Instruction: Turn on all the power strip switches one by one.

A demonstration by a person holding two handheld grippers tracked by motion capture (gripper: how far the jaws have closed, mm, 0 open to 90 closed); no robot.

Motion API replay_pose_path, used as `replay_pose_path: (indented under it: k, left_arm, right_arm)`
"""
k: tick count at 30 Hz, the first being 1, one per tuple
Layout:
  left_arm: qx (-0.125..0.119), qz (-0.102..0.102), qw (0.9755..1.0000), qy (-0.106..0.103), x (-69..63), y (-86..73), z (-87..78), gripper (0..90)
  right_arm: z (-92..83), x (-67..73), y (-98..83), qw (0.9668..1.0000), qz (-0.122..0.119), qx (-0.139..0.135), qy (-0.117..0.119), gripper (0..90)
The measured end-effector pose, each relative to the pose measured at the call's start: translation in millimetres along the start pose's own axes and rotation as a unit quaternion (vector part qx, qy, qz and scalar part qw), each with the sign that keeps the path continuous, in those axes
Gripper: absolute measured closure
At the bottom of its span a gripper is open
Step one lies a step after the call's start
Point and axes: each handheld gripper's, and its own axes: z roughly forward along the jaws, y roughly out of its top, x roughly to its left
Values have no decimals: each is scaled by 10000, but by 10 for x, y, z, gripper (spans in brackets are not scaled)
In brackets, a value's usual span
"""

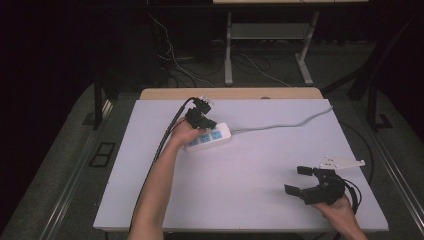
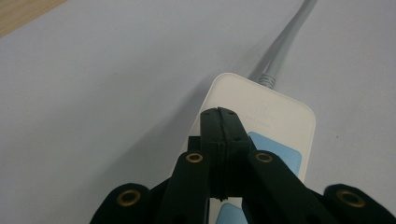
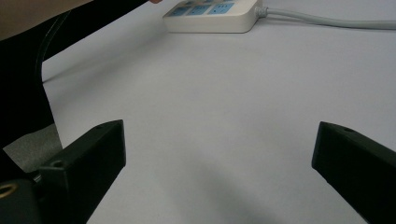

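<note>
The power strip (image 1: 210, 138) is lying on the white bench (image 1: 240, 200) toward its far left, its grey cord (image 1: 280, 125) trailing off the far right edge. The left gripper (image 1: 206, 123) is hovering over the strip with jaws pressed together, holding nothing. The right gripper (image 1: 300, 181) is resting near the front right corner, jaws spread wide, with open room between them. A white bracket (image 1: 342, 162) is lying just beyond it. Faint print on the strip is unreadable.

The power strip (image 1: 210, 137) lay on the table (image 1: 240, 200), left of centre; its cable (image 1: 285, 123) ran rightward from it toward the table's far right corner.
</note>
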Motion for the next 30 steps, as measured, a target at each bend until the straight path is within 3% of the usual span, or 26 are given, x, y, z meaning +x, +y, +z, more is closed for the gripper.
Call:
replay_pose_path:
  k: [13, 23, 26, 30]
  left_arm:
    - [-108, -195, 9997, -123, 40, -45, 16, 895]
    - [-15, -142, 9999, 77, -13, -32, 35, 898]
    - [-41, -248, 9997, 8, 5, -41, 37, 899]
    - [-79, -228, 9997, 57, -9, -50, 35, 898]
  right_arm:
    - [7, 6, -1, 10000, -12, 20, -2, 26]
    - [15, 29, 0, 10000, -33, 28, -5, 26]
    - [14, 47, 1, 10000, -58, 22, 0, 26]
    - [11, 48, 3, 10000, -53, 15, 1, 27]
